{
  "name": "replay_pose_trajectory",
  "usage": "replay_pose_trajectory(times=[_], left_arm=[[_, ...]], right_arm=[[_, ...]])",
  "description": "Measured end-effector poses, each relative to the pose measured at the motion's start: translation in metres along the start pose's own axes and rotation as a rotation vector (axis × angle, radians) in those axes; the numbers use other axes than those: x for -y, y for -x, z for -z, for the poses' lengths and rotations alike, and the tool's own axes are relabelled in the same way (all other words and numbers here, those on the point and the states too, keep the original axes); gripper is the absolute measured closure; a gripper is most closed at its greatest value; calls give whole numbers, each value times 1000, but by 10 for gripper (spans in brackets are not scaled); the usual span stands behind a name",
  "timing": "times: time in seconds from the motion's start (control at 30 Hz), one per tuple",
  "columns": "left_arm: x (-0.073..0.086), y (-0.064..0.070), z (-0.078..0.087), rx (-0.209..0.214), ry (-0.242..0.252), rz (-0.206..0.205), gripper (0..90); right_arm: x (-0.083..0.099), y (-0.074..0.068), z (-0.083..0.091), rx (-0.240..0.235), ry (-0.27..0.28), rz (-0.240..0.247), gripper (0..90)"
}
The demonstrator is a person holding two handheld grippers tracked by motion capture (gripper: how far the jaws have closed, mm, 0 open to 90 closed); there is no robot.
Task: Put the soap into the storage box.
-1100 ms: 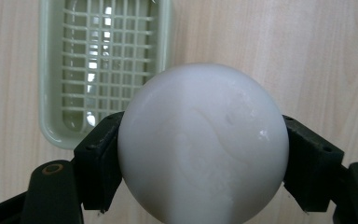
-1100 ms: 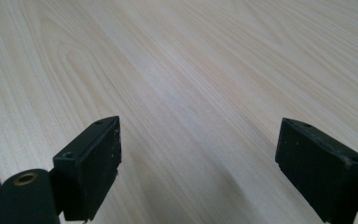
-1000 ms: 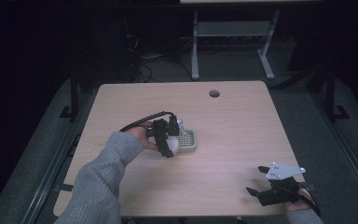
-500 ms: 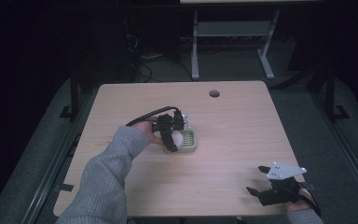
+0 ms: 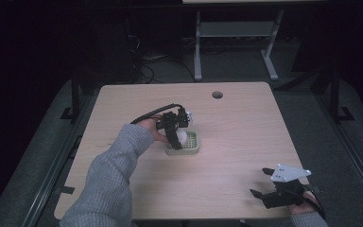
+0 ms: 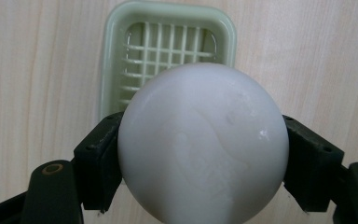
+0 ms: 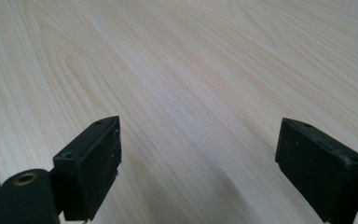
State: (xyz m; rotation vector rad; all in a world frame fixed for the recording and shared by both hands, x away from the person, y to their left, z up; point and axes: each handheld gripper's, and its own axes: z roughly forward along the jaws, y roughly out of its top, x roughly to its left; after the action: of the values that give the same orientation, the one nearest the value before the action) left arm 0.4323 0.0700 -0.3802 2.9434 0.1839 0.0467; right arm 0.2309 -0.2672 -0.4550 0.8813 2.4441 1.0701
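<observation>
That white soap ball (image 6: 203, 144) looks smooth and slippery, solid too, so pinching it at its widest part makes sense. Left gripper (image 6: 203, 163) clamps it just above the green soap dish (image 6: 116, 42). Right gripper (image 7: 198, 163) sits wide apart, well away from the dish.

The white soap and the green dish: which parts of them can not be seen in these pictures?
- Left gripper view: the white soap covers the near half of the green dish; the soap's bottom is cut off by the lower edge.
- High view: the left gripper covers most of the soap, so whether it touches the dish cannot be told.
- Left gripper view: the soap's embossed mark is too faint to read.
</observation>
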Motion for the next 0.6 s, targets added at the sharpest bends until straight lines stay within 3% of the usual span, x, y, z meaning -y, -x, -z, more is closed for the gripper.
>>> replay_pose_trajectory(times=[0.3, 0.6], left_arm=[[-12, -4, -10, 11, -7, 1, 237], [-14, -12, -21, 19, -17, 17, 237]], right_arm=[[0, -1, 0, -2, 3, -6, 138], [-1, -1, 1, -3, 4, 5, 138]])
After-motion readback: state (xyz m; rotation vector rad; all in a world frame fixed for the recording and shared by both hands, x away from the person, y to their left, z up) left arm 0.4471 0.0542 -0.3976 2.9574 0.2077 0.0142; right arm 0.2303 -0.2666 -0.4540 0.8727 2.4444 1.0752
